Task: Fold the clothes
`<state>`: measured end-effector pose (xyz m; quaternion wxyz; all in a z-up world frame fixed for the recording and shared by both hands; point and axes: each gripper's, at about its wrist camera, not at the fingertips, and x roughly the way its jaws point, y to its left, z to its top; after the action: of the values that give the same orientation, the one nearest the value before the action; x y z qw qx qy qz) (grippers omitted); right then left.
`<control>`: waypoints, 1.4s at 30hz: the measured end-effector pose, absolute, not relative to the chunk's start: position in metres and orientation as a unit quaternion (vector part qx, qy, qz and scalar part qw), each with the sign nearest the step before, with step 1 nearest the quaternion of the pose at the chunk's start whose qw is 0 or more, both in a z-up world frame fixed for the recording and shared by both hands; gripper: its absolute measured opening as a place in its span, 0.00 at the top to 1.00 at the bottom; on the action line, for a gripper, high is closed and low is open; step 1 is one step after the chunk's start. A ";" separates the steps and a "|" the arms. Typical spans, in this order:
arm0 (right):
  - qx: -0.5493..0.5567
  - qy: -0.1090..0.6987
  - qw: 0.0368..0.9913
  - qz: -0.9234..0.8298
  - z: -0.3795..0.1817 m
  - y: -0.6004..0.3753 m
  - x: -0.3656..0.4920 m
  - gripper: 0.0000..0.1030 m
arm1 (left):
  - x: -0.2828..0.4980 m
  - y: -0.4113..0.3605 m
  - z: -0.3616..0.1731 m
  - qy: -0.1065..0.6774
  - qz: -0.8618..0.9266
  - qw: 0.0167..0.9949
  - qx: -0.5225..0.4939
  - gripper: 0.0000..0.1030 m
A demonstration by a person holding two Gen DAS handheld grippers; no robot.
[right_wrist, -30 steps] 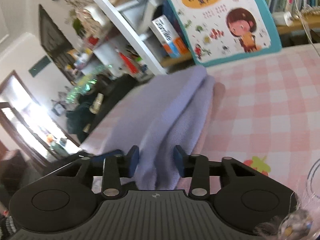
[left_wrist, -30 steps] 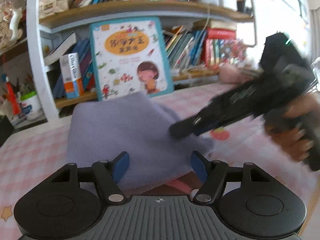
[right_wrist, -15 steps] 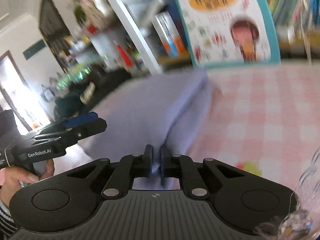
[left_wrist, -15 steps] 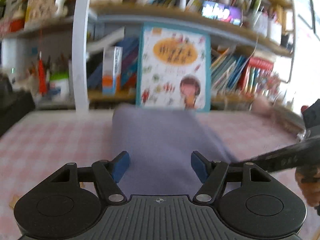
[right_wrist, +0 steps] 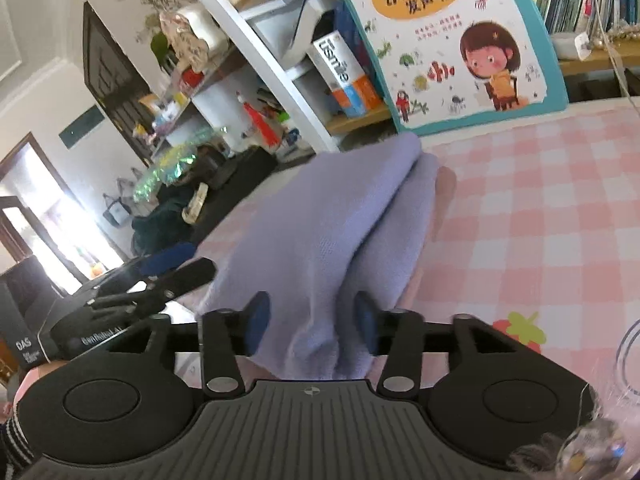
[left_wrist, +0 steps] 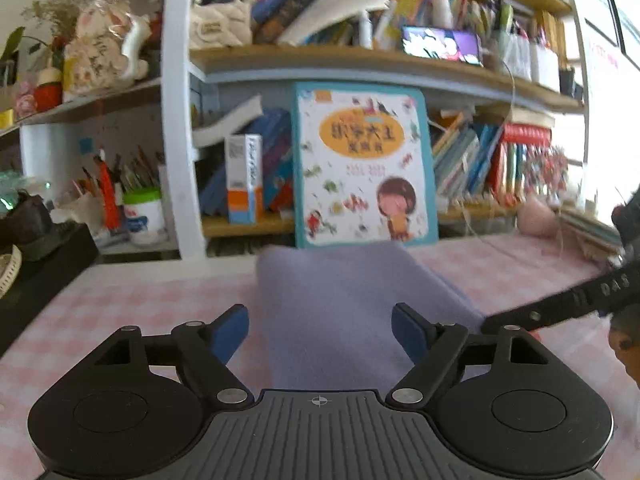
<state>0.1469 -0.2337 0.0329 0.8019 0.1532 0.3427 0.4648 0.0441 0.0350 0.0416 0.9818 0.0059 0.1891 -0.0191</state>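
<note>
A folded lavender cloth [left_wrist: 344,304] lies on the pink checked tablecloth [left_wrist: 132,304]. My left gripper [left_wrist: 320,330] is open, its blue pads on either side of the cloth's near end, without pinching it. In the right wrist view the cloth [right_wrist: 332,232] shows stacked folds, with a pink layer under its right edge. My right gripper [right_wrist: 310,326] is open, its jaws on either side of the cloth's near edge. The right gripper also shows in the left wrist view [left_wrist: 560,306], and the left gripper in the right wrist view [right_wrist: 160,280].
A bookshelf stands behind the table, with a teal children's book [left_wrist: 362,168] leaning right behind the cloth. A pen cup [left_wrist: 142,212] and a dark box [left_wrist: 44,256] are at the left. A strawberry print [right_wrist: 520,330] and a clear glass rim [right_wrist: 628,356] are at the right.
My right gripper shut on the cloth's edge half a second ago and has now opened, letting it go. My left gripper stayed open and rose to a more level view.
</note>
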 end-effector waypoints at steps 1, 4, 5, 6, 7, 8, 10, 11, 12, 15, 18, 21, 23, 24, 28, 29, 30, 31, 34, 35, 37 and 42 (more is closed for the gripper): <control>0.155 0.337 0.806 0.461 0.036 -0.236 0.146 0.51 | 0.047 0.042 0.045 0.189 -0.020 0.982 -0.007 0.20; 0.164 0.324 0.820 0.443 0.043 -0.244 0.147 0.36 | 0.059 0.062 0.049 0.198 -0.025 0.979 -0.047 0.17; 0.170 0.325 0.823 0.434 0.043 -0.247 0.149 0.36 | 0.065 0.068 0.047 0.207 -0.030 0.976 -0.062 0.17; 0.178 0.331 0.822 0.428 0.041 -0.249 0.153 0.36 | 0.072 0.075 0.046 0.217 -0.034 0.973 -0.077 0.17; 0.186 0.340 0.820 0.422 0.038 -0.251 0.157 0.36 | 0.079 0.078 0.041 0.233 -0.033 0.968 -0.087 0.17; 0.195 0.348 0.817 0.416 0.035 -0.253 0.161 0.36 | 0.084 0.080 0.037 0.245 -0.034 0.964 -0.095 0.17; 0.205 0.364 0.812 0.407 0.029 -0.255 0.167 0.36 | 0.092 0.083 0.027 0.270 -0.039 0.956 -0.107 0.17; 0.209 0.372 0.809 0.404 0.025 -0.254 0.169 0.36 | 0.094 0.084 0.023 0.277 -0.043 0.954 -0.109 0.17; 0.213 0.378 0.806 0.403 0.022 -0.253 0.170 0.36 | 0.096 0.085 0.019 0.283 -0.047 0.951 -0.111 0.17; 0.225 0.397 0.793 0.404 0.012 -0.249 0.175 0.36 | 0.099 0.093 0.014 0.284 -0.069 0.947 -0.136 0.17; 0.240 0.408 0.783 0.403 0.007 -0.247 0.178 0.36 | 0.106 0.104 0.008 0.296 -0.086 0.935 -0.176 0.17; 0.239 0.421 0.778 0.400 0.009 -0.240 0.180 0.38 | 0.116 0.114 0.002 0.317 -0.109 0.917 -0.216 0.17; 0.227 0.434 0.773 0.402 0.012 -0.231 0.181 0.40 | 0.124 0.117 -0.002 0.327 -0.120 0.908 -0.234 0.17; 0.220 0.441 0.771 0.403 0.014 -0.226 0.182 0.42 | 0.127 0.118 -0.004 0.332 -0.125 0.903 -0.241 0.17; 0.183 0.446 0.782 0.394 0.020 -0.207 0.183 0.48 | 0.138 0.116 -0.016 0.338 -0.149 0.887 -0.279 0.28; 0.178 0.443 0.786 0.392 0.020 -0.205 0.183 0.51 | 0.138 0.113 -0.018 0.336 -0.150 0.886 -0.282 0.31; 0.171 0.438 0.791 0.392 0.020 -0.203 0.182 0.54 | 0.136 0.108 -0.016 0.329 -0.146 0.894 -0.267 0.34; 0.163 0.430 0.796 0.392 0.021 -0.201 0.180 0.58 | 0.134 0.104 -0.015 0.322 -0.141 0.901 -0.253 0.38; 0.127 0.398 0.819 0.394 0.024 -0.196 0.168 0.65 | 0.126 0.091 -0.006 0.306 -0.134 0.920 -0.203 0.46; 0.110 0.384 0.828 0.394 0.025 -0.195 0.163 0.66 | 0.123 0.086 -0.002 0.300 -0.132 0.927 -0.184 0.47; 0.091 0.367 0.839 0.391 0.026 -0.192 0.156 0.68 | 0.119 0.081 0.003 0.290 -0.130 0.934 -0.163 0.48; 0.079 0.343 0.852 0.388 0.029 -0.191 0.149 0.72 | 0.115 0.078 0.011 0.275 -0.132 0.941 -0.147 0.50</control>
<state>0.1487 -0.1910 0.0286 0.8515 0.0795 0.3433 0.3882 0.1148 0.0783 0.0112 0.9408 -0.1474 0.2750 -0.1321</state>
